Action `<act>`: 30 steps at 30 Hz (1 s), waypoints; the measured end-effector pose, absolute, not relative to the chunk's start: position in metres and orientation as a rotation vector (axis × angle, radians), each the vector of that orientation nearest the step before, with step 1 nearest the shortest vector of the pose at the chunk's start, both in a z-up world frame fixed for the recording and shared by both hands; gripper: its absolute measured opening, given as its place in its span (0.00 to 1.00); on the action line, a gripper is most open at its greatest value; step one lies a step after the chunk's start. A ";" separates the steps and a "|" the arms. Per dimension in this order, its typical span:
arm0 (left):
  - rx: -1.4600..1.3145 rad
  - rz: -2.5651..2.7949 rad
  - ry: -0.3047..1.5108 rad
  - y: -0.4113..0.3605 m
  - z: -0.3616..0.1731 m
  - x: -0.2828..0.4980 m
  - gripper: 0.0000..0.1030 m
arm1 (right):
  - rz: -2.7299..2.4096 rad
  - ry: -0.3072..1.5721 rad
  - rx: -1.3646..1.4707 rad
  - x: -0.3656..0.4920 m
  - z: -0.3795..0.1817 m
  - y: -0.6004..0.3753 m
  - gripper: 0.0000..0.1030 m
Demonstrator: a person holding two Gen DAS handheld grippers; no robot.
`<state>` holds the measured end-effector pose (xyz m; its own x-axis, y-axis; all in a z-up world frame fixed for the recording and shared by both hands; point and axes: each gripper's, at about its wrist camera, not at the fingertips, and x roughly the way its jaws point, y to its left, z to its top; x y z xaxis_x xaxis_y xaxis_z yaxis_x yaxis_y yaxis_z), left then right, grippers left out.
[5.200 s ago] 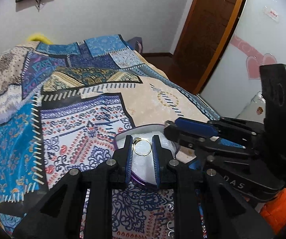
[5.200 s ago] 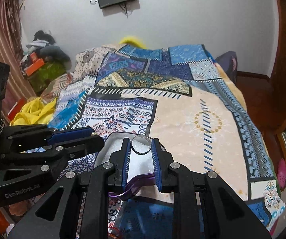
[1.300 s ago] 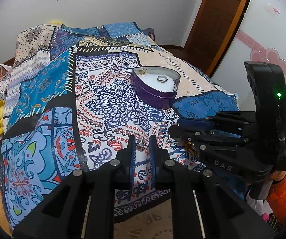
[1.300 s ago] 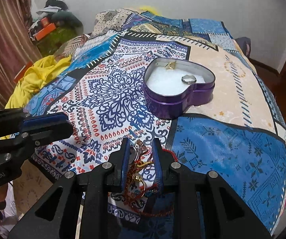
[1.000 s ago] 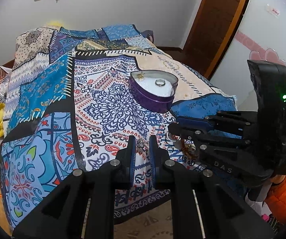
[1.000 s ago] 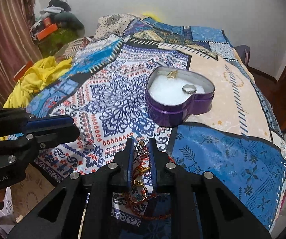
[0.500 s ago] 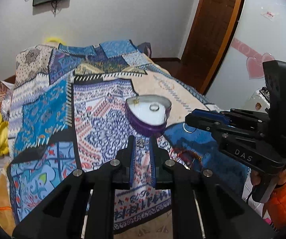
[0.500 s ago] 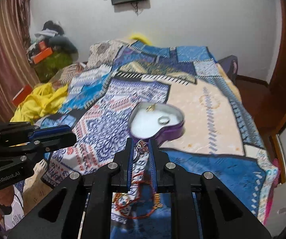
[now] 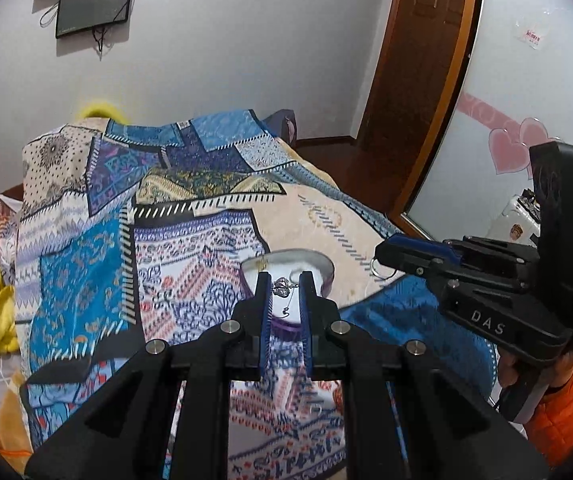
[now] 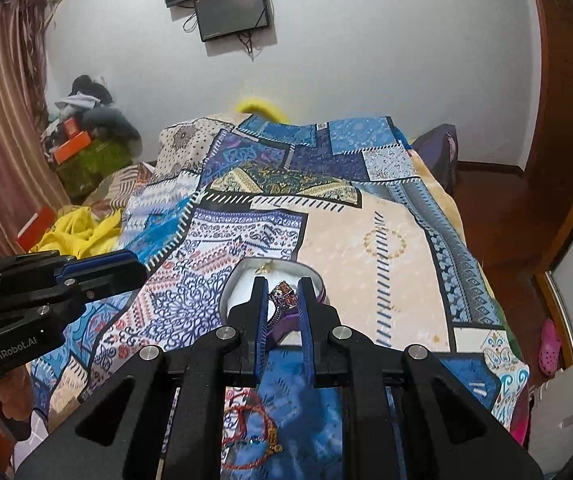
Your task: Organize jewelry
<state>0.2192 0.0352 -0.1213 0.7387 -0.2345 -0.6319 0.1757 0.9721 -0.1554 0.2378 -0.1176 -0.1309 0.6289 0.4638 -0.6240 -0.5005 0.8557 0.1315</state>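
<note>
Bedspread: earring newly above tin

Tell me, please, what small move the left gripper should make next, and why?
Probably ease it forward and down over the heart-shaped purple tin, then open. The left gripper is shut on a small silver earring with its hook dangling, held above the tin's near edge rather than its white padding. The right gripper holds a ring close by.
</note>
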 end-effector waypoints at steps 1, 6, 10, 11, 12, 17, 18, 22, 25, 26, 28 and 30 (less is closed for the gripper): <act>-0.087 -0.226 0.703 0.035 -0.121 0.222 0.11 | 0.554 0.698 -0.054 0.240 -0.131 -0.118 0.13; -0.082 -0.223 0.707 0.032 -0.123 0.239 0.11 | 0.558 0.701 -0.048 0.249 -0.134 -0.116 0.13; -0.080 -0.220 0.725 0.030 -0.130 0.253 0.11 | 0.567 0.714 -0.038 0.256 -0.139 -0.113 0.13; -0.081 -0.221 0.730 0.030 -0.132 0.256 0.11 | 0.570 0.719 -0.036 0.258 -0.140 -0.113 0.13; -0.083 -0.222 0.736 0.030 -0.135 0.259 0.11 | 0.573 0.724 -0.034 0.260 -0.143 -0.111 0.13; -0.088 -0.224 0.768 0.031 -0.145 0.272 0.11 | 0.585 0.750 -0.038 0.269 -0.151 -0.108 0.13; -0.089 -0.225 0.775 0.031 -0.148 0.274 0.11 | 0.588 0.756 -0.040 0.271 -0.152 -0.107 0.13; -0.092 -0.236 0.806 0.032 -0.158 0.286 0.11 | 0.604 0.782 -0.059 0.278 -0.159 -0.101 0.13; -0.092 -0.247 0.833 0.031 -0.166 0.293 0.11 | 0.609 0.800 -0.081 0.282 -0.165 -0.097 0.13; -0.092 -0.250 0.841 0.030 -0.169 0.295 0.11 | 0.611 0.807 -0.088 0.283 -0.166 -0.096 0.13; -0.092 -0.257 0.857 0.030 -0.174 0.298 0.11 | 0.618 0.820 -0.100 0.286 -0.170 -0.094 0.13; -0.091 -0.263 0.868 0.029 -0.177 0.301 0.11 | 0.624 0.832 -0.110 0.287 -0.173 -0.092 0.13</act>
